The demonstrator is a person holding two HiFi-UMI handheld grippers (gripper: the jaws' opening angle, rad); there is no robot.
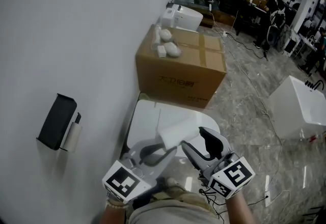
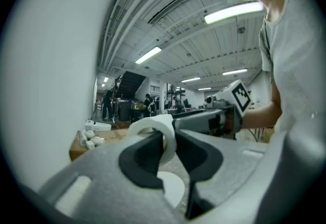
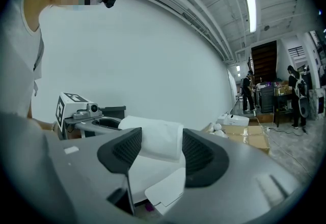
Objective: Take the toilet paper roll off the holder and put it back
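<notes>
Left gripper is seen clamped on the wall of the toilet paper roll, right gripper pinched across it, both held well right of the black holder. Removal is judged done; rehanging is left.

The brown cardboard box carries a short line of pale yellowish print on its side face, too blurred to read. The white cube on the left gripper and the white cube on the right gripper bear black square marker patterns, with no letters or digits. No other writing is legible anywhere in the three views
</notes>
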